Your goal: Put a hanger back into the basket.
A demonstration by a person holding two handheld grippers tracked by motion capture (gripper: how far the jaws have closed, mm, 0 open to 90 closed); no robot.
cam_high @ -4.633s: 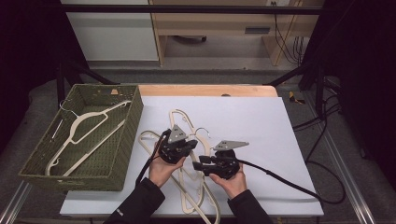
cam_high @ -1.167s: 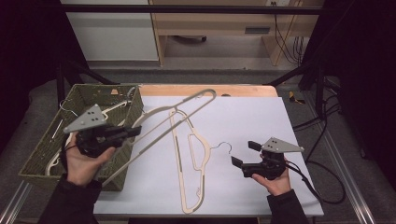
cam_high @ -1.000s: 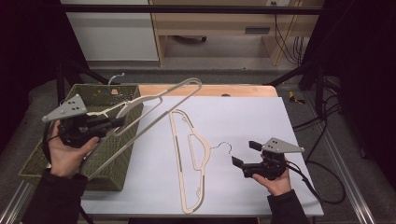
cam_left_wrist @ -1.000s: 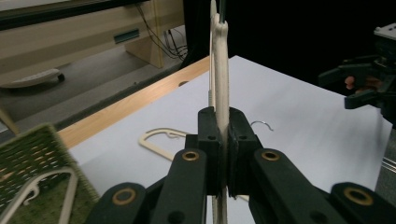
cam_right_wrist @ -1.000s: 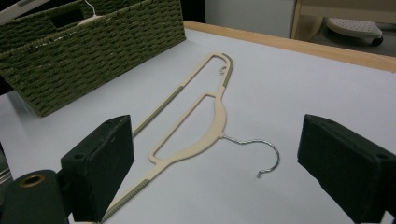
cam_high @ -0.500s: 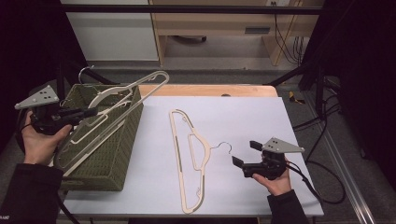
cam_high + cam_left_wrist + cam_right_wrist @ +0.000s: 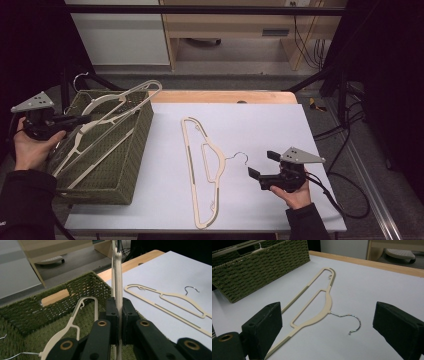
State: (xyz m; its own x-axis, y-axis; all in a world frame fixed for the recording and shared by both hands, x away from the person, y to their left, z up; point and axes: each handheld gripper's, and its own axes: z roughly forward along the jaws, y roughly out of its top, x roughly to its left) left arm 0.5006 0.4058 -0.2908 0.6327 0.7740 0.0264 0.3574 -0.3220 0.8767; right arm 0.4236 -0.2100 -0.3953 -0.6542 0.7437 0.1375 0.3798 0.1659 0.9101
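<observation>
At the far left, the left gripper has its jaws clamped on a cream hanger, held tilted above the green woven basket, its hook past the basket's far rim. Another hanger lies inside the basket. On the white counter, a second cream hanger lies flat, hook pointing right. Just beside that hook, near the right edge, the right gripper rests with jaws apart, holding nothing.
</observation>
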